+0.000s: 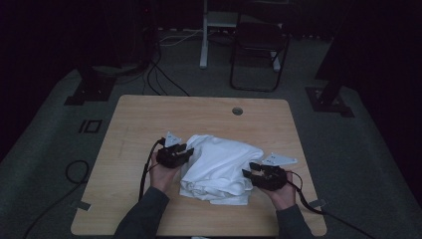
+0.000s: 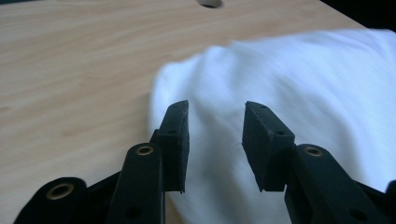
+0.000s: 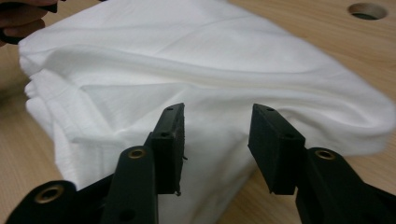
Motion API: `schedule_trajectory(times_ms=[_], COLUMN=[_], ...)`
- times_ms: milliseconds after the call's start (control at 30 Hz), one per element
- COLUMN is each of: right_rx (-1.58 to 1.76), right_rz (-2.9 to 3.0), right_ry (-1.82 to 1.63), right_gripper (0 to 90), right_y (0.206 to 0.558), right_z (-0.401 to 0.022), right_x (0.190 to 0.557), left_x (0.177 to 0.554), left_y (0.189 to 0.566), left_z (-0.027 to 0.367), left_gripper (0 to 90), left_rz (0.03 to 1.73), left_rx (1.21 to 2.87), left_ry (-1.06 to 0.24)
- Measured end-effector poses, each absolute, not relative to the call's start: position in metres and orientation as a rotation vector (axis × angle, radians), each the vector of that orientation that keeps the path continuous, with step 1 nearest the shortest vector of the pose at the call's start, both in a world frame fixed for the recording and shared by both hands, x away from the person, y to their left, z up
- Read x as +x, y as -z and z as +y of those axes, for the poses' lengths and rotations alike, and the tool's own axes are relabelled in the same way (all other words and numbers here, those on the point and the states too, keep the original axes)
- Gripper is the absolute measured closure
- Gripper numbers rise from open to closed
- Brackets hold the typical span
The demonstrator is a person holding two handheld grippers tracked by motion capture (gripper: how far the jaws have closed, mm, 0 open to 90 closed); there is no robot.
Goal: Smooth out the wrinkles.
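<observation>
On the wooden table (image 1: pixel 139 119) lies one white cloth (image 1: pixel 219 167), with two grippers beside it, one in each of the person's two hands. One round hole (image 1: pixel 237 111) sits in the tabletop near the far edge. Beyond the table, on a grey carpeted floor (image 1: pixel 54 149), stand one dark folding chair (image 1: pixel 259 45) and one pale post (image 1: pixel 204 35), with black cables (image 1: pixel 159 79) trailing across the carpet; the room is dim and the background falls into darkness.

The cloth is loosely folded into a thick, rumpled bundle with soft creases and layered edges, and it rests slightly right of the table's middle, toward the person's side. The left gripper (image 1: pixel 185 152) is at the cloth's left edge, the right gripper (image 1: pixel 251 169) at its right edge, so the bundle lies between them.

Both pairs of jaws are released. From the left gripper view, the left gripper (image 2: pixel 215 140) has its pads parted with cloth showing behind the gap, not pinched. From the right gripper view, the right gripper (image 3: pixel 215 140) likewise stands apart in front of the folded layers, pressing on nothing.
</observation>
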State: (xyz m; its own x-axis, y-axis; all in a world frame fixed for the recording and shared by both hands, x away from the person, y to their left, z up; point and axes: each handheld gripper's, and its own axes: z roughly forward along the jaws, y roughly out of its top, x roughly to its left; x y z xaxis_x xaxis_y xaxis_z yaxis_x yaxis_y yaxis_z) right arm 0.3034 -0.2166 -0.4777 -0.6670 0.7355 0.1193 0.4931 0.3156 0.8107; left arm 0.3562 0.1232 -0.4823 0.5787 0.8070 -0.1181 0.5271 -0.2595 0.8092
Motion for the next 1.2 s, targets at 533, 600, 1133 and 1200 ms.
schedule_trajectory(times_ms=[533,600,1133,1200], right_rx=[1.169,1.16,1.087,1.119], right_rz=[2.431,2.413,2.343,2.342], right_ry=[-1.135,-1.128,-1.162,-1.134], right_gripper=[66.6,67.0,87.1,87.1], right_y=[0.527,0.527,0.497,0.499], right_z=[-0.17,-0.164,-0.215,-0.231], right_x=[0.347,0.355,0.314,0.306], left_x=[0.341,0.349,0.34,0.333], left_y=[0.5,0.502,0.491,0.488], left_z=[0.104,0.105,0.118,0.117], left_gripper=[58.3,58.4,55.5,54.6], left_rz=[1.062,1.095,1.078,1.054], left_rx=[1.987,1.976,1.921,1.925], left_ry=[-0.43,-0.45,-0.441,-0.44])
